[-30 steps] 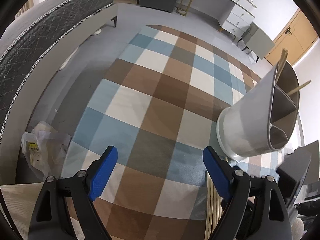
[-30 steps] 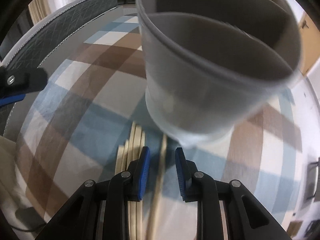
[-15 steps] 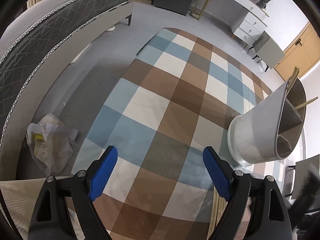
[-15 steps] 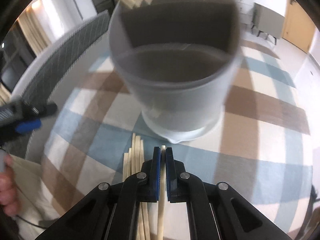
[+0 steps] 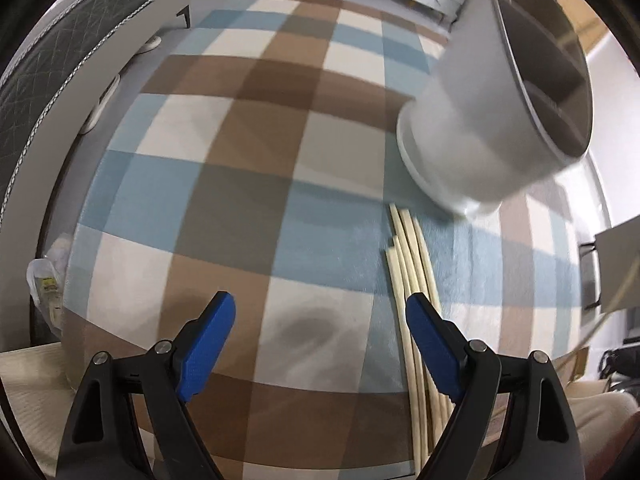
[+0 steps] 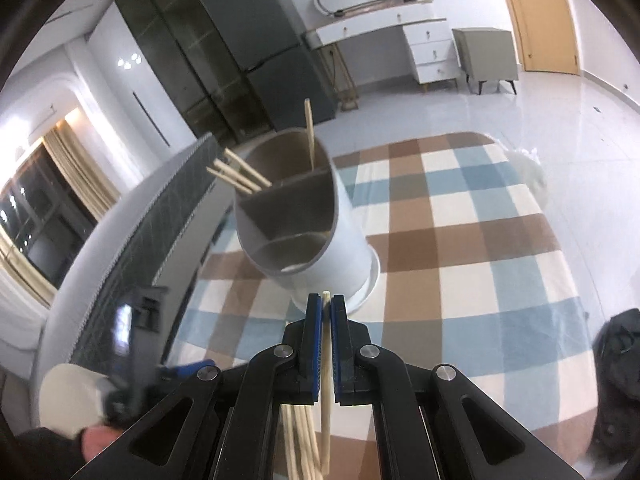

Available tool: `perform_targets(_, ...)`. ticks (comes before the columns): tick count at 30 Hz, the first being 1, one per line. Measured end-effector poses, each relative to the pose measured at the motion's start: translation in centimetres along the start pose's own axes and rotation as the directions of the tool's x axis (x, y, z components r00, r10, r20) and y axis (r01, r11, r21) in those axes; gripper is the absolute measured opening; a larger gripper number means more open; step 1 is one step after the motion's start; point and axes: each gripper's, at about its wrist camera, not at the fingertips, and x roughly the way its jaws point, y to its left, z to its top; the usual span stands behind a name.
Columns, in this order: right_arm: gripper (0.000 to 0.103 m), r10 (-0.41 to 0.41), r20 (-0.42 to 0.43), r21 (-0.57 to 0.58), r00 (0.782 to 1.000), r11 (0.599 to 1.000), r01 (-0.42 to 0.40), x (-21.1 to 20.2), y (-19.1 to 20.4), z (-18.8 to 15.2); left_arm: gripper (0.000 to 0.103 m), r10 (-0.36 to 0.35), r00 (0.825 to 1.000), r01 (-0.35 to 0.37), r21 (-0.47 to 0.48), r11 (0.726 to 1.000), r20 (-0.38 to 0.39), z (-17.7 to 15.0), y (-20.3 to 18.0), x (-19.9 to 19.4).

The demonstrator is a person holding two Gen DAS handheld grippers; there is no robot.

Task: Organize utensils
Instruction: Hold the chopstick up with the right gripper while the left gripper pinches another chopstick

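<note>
A white utensil holder (image 6: 316, 236) with inner dividers stands on the checked cloth; it shows at the upper right in the left wrist view (image 5: 492, 108). Several chopsticks (image 6: 240, 174) stick out of its far compartments. My right gripper (image 6: 326, 308) is shut on one wooden chopstick (image 6: 326, 392), lifted just in front of the holder's base. A bundle of loose chopsticks (image 5: 412, 272) lies on the cloth below the holder, also low in the right wrist view (image 6: 300, 440). My left gripper (image 5: 320, 320) is open and empty above the cloth, its right finger beside the bundle.
The checked cloth (image 5: 240, 160) covers the table. A grey sofa (image 5: 48, 64) runs along the left. A crumpled plastic bag (image 5: 46, 280) lies at the left edge. A white dresser (image 6: 400, 40) and a dark cabinet (image 6: 248, 48) stand at the back.
My right gripper closed on one chopstick and lifted it up and back from the holder. My left gripper moved right, toward the bundle of chopsticks.
</note>
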Motion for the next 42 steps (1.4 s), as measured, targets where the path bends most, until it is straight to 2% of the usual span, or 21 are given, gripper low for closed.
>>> perform_targets(13,0.003,0.02,0.049,0.026,0.999,0.999,-0.021,-2.0,-1.7,0.2,0.084,0.137,0.991,-0.135,0.109,0.985,-0.006,-1.0,-2.8,1.9)
perform_targets(21,0.003,0.035,0.058,0.035,0.998,0.999,-0.037,-2.5,-1.8,0.4,0.084,0.143,0.99,-0.142,0.1,0.985,-0.003,-0.4,-2.5,2.2)
perform_targets(23,0.003,0.038,0.058,0.036,0.998,0.999,-0.04,-2.5,-1.8,0.4,0.081,0.145,0.989,-0.145,0.091,0.985,0.005,0.1,-2.6,2.1)
perform_targets(26,0.003,0.034,0.057,0.036,0.998,0.999,-0.036,-2.4,-1.8,0.4,0.073,0.144,0.989,-0.146,0.093,0.985,0.034,0.6,-3.0,2.2)
perform_targets(27,0.003,0.031,0.058,0.037,0.998,0.999,-0.034,-2.4,-1.8,0.4,0.068,0.144,0.988,-0.148,0.101,0.984,0.047,0.7,-3.3,2.2)
perform_targets(29,0.003,0.029,0.058,0.044,0.998,0.999,-0.031,-2.3,-1.9,0.5,0.05,0.132,0.989,-0.139,0.117,0.983,0.063,0.8,-3.9,2.0)
perform_targets(31,0.003,0.025,0.058,0.045,0.998,0.999,-0.028,-2.2,-2.0,0.5,0.021,0.119,0.99,-0.129,0.156,0.979,0.075,0.7,-4.8,1.8)
perform_targets(33,0.003,0.021,0.058,0.043,0.998,0.999,-0.023,-2.1,-2.0,0.5,0.005,0.106,0.991,-0.119,0.181,0.976,0.077,0.8,-5.3,1.9)
perform_targets(36,0.003,0.016,0.059,0.034,0.998,0.999,-0.018,-2.0,-1.8,0.5,0.002,0.101,0.991,-0.116,0.186,0.976,0.085,0.8,-5.5,2.2)
perform_targets(39,0.003,0.01,0.062,0.02,0.998,1.0,-0.012,-1.9,-1.5,0.5,0.002,0.068,0.994,-0.081,0.159,0.984,0.09,1.5,-5.3,1.9)
perform_targets(42,0.003,0.003,0.069,0.005,0.998,1.0,-0.003,-2.0,-1.2,0.4,0.002,0.03,0.991,-0.048,0.139,0.989,0.132,1.7,-5.3,0.3)
